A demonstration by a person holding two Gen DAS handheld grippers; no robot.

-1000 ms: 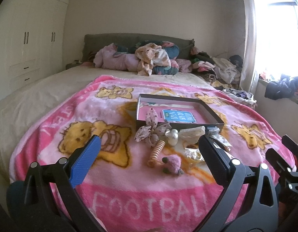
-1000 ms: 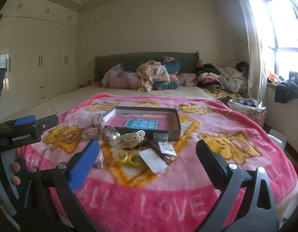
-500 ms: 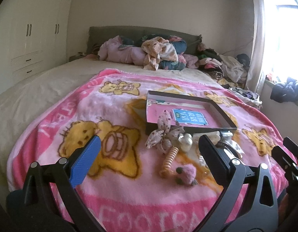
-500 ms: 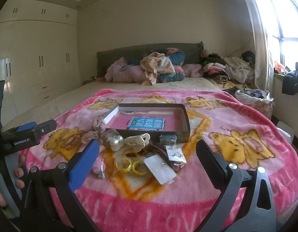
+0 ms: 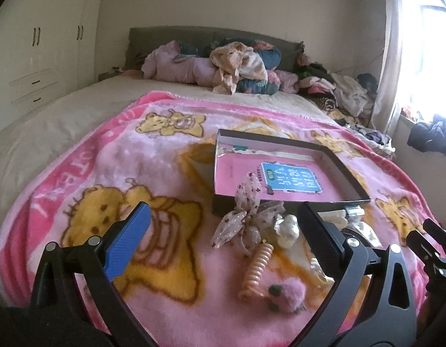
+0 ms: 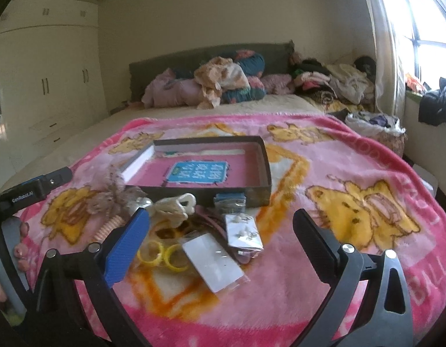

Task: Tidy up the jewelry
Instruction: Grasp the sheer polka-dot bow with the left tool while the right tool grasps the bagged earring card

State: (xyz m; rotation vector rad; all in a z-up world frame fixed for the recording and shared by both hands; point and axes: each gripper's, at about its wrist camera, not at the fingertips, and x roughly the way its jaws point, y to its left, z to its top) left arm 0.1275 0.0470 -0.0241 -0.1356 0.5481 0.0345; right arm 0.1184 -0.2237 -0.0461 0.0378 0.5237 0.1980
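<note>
Both hand-held grippers, left (image 5: 223, 231) and right (image 6: 221, 237), gape wide, empty (right just narrowing slightly). Jewelry packets (image 6: 214, 261), yellow rings (image 6: 162, 254) and bow (image 5: 246, 217) crowd the blanket (image 6: 338, 167) at the box's (image 6: 205, 193) 6 o'clock.

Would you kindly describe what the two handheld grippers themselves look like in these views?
Each, left gripper and right gripper, is a black frame with silver bolts and two long fingers: one has a ribbed blue pad, the other is black. White lettering marks the left gripper's body.
</note>
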